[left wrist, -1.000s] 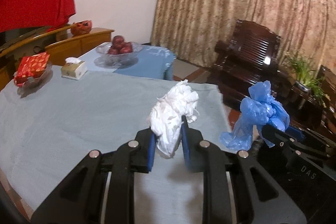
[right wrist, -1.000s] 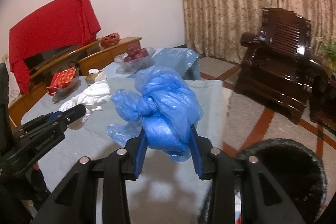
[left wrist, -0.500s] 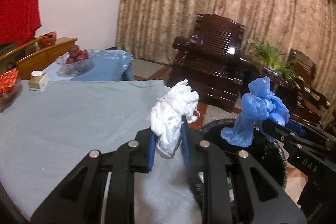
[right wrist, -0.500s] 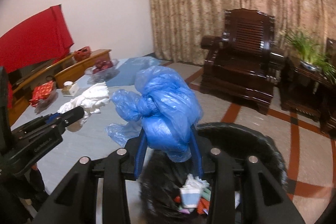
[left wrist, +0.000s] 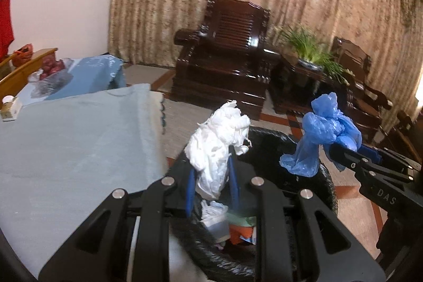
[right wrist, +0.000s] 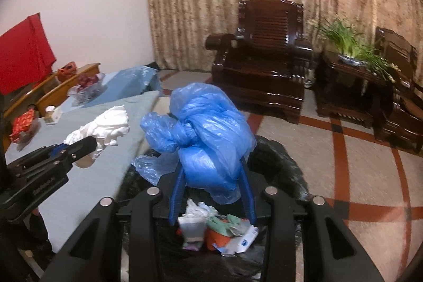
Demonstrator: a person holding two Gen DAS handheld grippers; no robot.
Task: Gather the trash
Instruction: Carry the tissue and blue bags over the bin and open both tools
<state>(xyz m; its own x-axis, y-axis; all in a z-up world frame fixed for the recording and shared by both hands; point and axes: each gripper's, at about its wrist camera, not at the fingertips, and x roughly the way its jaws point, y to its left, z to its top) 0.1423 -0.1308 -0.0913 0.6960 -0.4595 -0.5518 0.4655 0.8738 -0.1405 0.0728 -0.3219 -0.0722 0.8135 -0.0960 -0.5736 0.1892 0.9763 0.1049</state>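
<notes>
We hold the white crumpled paper [left wrist: 214, 149] pinched in our left gripper [left wrist: 210, 192], the knotted blue bag [right wrist: 208, 139] clamped in our right gripper [right wrist: 211, 192]; both hang beyond the table's edge [left wrist: 156, 128], directly above the black bin [right wrist: 280, 165], right one nearer its middle.

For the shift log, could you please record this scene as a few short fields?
left gripper: shut on white tissue, above the bin
right gripper: shut on blue bag, above the bin
bin: black, on the floor beside the table, already holds mixed trash
background: dark wooden armchair, potted plant, curtain
</notes>
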